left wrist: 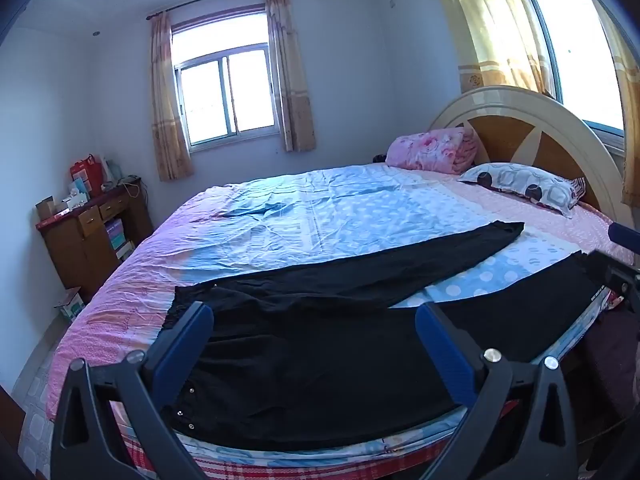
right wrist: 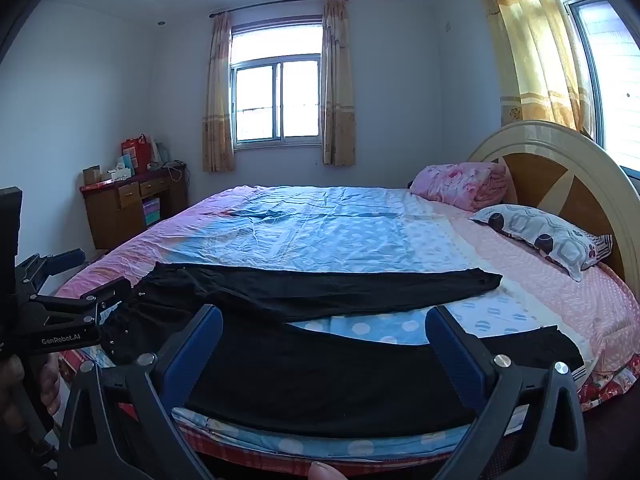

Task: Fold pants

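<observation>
Along the near edge of the round bed with its pink-and-blue dotted cotton sheet (left wrist: 320,216), a pair of black soft-fabric pants (left wrist: 304,360) lies spread flat, waistband toward the left and the two legs running right toward the headboard. The legs are splayed: the far one angles away across the sheet, the near one follows the mattress edge, leaving a wedge of sheet bare between them. That layout suits a first fold of one leg over the other.

The left gripper (left wrist: 314,322) hovers over the waist and hip area, its blue-padded jaws spread wide and holding nothing; small studs by the waistband show beneath it. The right gripper (right wrist: 324,326) hangs above the near leg, jaws likewise released and wide, empty. Each seems stationed at its own end of the garment so that the cloth can be pinched at two spots and lifted evenly, though no contact has been made.

A grey patterned pillow (right wrist: 544,236) and a folded pink floral blanket (right wrist: 464,184) rest by the headboard, well apart from the pants.
</observation>
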Motion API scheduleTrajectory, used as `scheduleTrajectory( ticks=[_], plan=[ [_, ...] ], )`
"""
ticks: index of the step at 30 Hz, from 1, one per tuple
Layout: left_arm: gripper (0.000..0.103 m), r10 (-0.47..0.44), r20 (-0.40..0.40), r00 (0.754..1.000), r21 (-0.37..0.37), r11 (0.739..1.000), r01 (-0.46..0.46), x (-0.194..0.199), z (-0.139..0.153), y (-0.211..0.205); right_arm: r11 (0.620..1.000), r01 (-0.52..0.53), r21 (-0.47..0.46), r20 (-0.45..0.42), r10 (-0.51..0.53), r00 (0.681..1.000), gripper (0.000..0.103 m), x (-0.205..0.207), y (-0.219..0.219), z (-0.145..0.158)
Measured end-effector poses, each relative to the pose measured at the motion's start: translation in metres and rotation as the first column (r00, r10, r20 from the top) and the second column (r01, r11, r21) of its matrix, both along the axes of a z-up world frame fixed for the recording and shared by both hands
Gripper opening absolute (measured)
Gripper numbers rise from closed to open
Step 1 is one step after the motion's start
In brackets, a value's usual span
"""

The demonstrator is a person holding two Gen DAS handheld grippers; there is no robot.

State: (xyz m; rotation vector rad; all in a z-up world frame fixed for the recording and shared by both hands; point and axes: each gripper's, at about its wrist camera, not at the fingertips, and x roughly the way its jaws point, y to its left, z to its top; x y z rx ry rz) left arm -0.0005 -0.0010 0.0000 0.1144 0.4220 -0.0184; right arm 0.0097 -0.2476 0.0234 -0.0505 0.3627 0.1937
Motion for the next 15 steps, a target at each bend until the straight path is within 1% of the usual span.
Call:
scheduleTrajectory(
  ticks=[8,9,15],
  plan=[
    [0.103,-0.011,0.003,1.0,0.026,1.0,0.011,0.0028,-0.0008,-0.0091,1.0,-0.001,-0.001,-0.006,0.001,1.0,0.102,0.0024,-0.0009,-0.0025],
    [0.103,-0.008,0.012,1.0,0.012,1.0,0.008,-0.0031,-0.0021,-0.0082,1.0,-0.003,-0.001,-0.01,0.003,1.0,0.102,0.0036,-0.0025,-0.0011],
    [0.103,-0.009,0.013,1.0,0.016,1.0,0.009,-0.0034,-0.0011,-0.0073,1.0,-0.002,-0.005,-0.011,0.002,1.0,0.102,0.0039,-0.0021,-0.0002]
  ],
)
